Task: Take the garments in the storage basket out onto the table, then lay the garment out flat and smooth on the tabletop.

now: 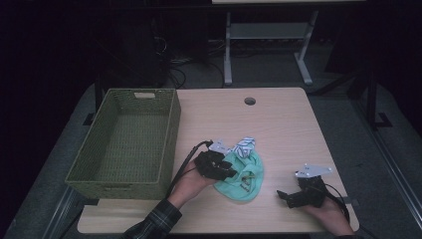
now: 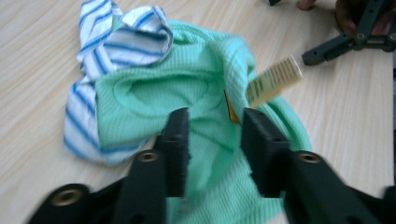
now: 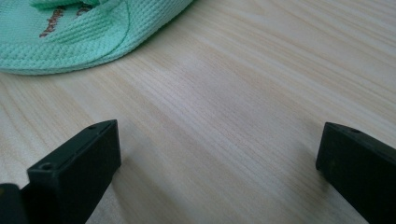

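Observation:
A mint-green knit garment point(image 1: 245, 175) lies crumpled on the wooden table, partly over a blue-and-white striped cloth point(image 1: 245, 145). My left gripper point(image 1: 226, 169) rests on the garment's left side. In the left gripper view its jaws point(image 2: 215, 116) stand a little apart over the green fabric point(image 2: 205, 88), with the striped cloth point(image 2: 116, 42) to the left and a yellowish label point(image 2: 275, 79) to the right. My right gripper point(image 1: 282, 195) sits low on the bare table to the garment's right, wide open point(image 3: 219, 135) and empty, with the garment's hem point(image 3: 70, 32) ahead of it.
An empty green woven basket point(image 1: 170, 130) stands at the table's left side, close to the left hand. A round cable hole point(image 1: 250, 101) sits near the table's far edge. Bare wood point(image 1: 288, 134) extends behind and to the right of the clothes.

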